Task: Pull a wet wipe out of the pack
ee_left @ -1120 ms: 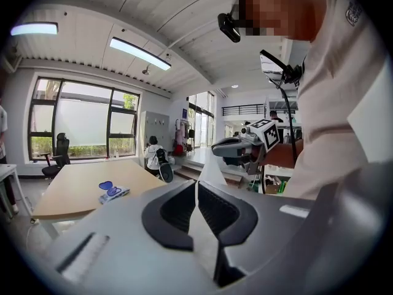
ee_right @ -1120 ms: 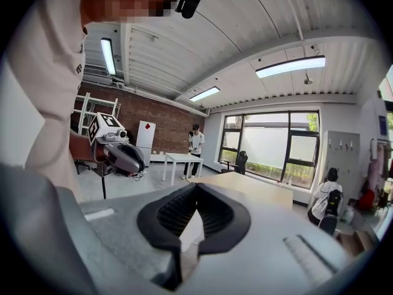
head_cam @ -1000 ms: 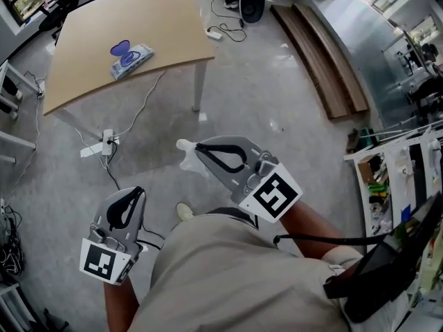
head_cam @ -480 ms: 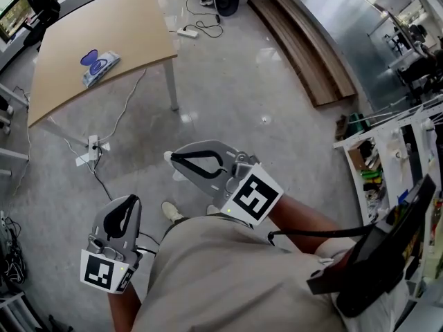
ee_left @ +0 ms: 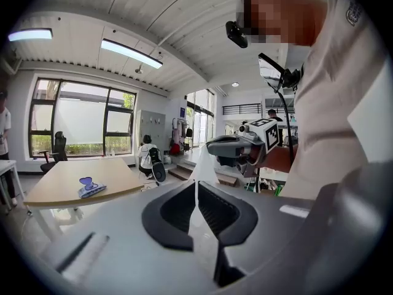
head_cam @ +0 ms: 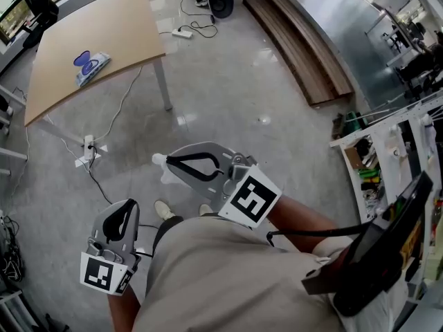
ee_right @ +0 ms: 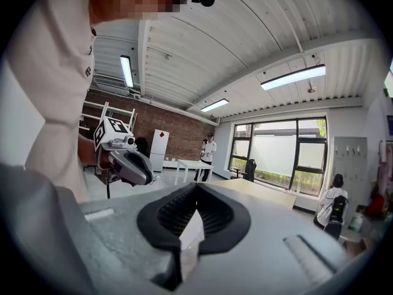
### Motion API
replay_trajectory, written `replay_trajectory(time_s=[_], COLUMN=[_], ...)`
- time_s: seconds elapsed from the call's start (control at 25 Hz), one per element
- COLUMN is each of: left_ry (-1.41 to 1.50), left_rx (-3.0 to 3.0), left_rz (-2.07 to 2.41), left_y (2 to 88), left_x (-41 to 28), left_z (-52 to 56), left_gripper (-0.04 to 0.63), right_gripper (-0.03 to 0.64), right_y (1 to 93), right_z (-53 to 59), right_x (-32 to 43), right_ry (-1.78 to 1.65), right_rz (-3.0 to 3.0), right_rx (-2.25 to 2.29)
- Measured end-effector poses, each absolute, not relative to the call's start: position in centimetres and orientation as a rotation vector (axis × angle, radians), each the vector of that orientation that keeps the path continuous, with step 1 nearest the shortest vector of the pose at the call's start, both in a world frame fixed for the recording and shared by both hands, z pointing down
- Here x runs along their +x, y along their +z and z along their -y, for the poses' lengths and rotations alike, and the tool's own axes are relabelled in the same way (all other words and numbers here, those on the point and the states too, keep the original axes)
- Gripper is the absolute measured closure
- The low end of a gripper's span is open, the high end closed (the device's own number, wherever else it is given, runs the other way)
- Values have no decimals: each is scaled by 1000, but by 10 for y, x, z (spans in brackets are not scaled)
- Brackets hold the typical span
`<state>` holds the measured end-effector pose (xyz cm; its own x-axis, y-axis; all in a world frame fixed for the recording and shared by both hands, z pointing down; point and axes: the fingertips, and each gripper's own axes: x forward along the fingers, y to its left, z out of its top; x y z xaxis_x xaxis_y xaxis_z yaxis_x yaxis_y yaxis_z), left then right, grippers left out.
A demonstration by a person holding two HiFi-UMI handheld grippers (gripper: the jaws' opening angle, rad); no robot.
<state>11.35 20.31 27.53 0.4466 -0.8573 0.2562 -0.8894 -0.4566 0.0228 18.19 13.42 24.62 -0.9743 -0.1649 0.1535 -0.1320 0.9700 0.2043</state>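
The wet wipe pack (head_cam: 90,66), blue and white with its blue lid flipped up, lies on the wooden table (head_cam: 118,26) far ahead at the upper left. It also shows in the left gripper view as the pack (ee_left: 92,188). My right gripper (head_cam: 166,162) is held in front of the person's body, shut on a white wet wipe (head_cam: 165,172). That wipe (ee_right: 190,233) shows pinched between the jaws. My left gripper (head_cam: 127,206) is lower left beside the torso, jaws together with nothing seen in them. Both grippers are well away from the pack.
Cables and a power strip (head_cam: 88,146) lie on the grey floor under the table. Wooden planks (head_cam: 304,54) lie at the upper right and a cluttered rack (head_cam: 387,158) stands at the right. The person's shoes (head_cam: 165,210) are below the grippers.
The table and pack have slid further to the upper left and look smaller. The right gripper has kept the wipe and drifted slightly left. The left gripper stayed shut by the torso.
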Motion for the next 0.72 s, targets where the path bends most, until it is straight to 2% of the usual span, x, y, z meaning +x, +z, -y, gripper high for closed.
replay_trajectory(time_s=[0.72], left_ry=[313], left_rx=[2534], left_rz=[1548], left_y=[280], left_x=[131], left_z=[-202], left_gripper=[580], right_gripper=[615], right_y=[252], right_z=[-140], right_x=[198], right_ry=[-301], right_rz=[2939], right_rx=[175])
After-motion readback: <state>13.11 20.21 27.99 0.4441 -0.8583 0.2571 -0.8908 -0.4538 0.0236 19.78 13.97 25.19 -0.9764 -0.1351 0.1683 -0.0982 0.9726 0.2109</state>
